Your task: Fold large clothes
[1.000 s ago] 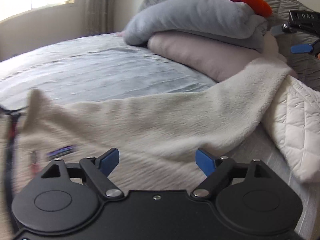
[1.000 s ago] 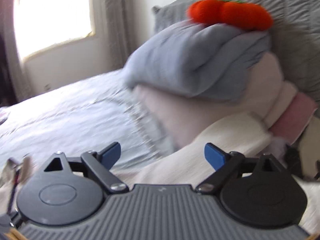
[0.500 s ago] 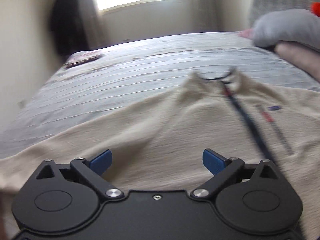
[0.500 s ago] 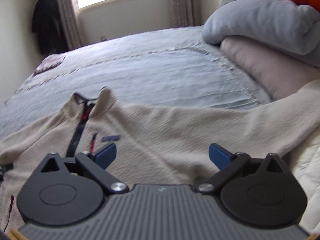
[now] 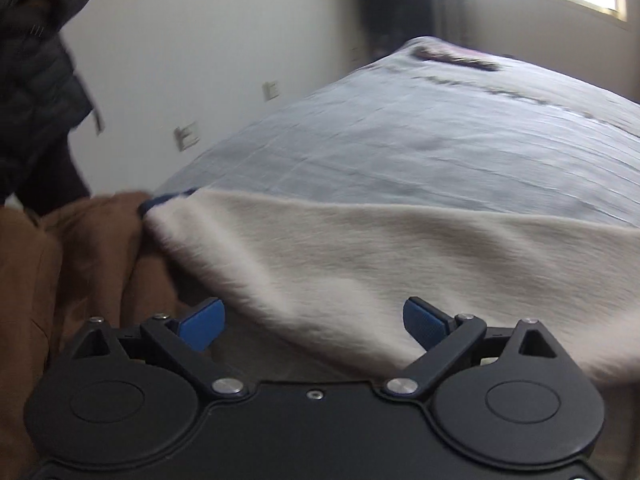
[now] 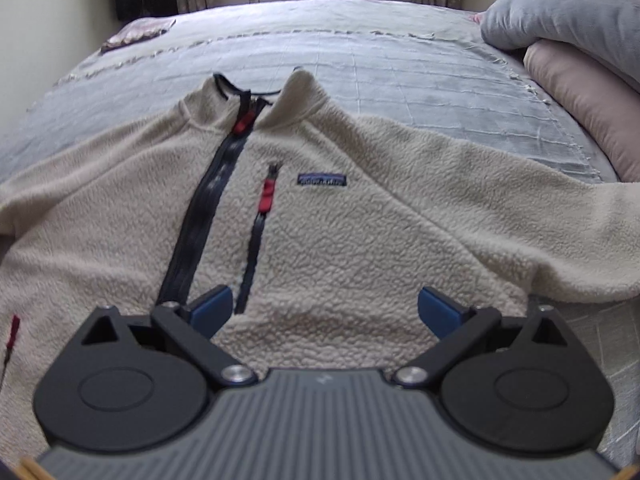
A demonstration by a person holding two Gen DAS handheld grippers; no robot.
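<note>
Both pairs of jaws stand spread wide and grip nothing: the left gripper (image 5: 314, 322) hangs over the outer end of a sleeve, and the right gripper (image 6: 324, 306) hangs over the lower chest of the cream fleece jacket (image 6: 340, 216). Beyond both sets of jaws the grey-blue bedspread (image 6: 360, 64) runs back to the far wall. The jacket lies front-up on that spread, collar away from the right jaws and hem toward them, with both sleeves reaching out sideways past the fingers. In the left view one cream sleeve (image 5: 380, 256) slants across just ahead of the jaws, its navy-edged cuff (image 5: 168, 199) at the left end against a rumpled brown garment (image 5: 72, 264) that lies left of the left-hand finger. Right of the right jaws and further back, a grey pillow (image 6: 568, 16) rests on a pink one (image 6: 588, 96). A dark main zipper (image 6: 210, 200) runs from the collar down to the left-hand blue pad (image 6: 210, 308) of the right gripper, and a shorter pocket zipper with a red pull (image 6: 265, 198) lies just right of it. A small navy chest label (image 6: 322, 179) sits ahead of the gap between the right jaws.
</note>
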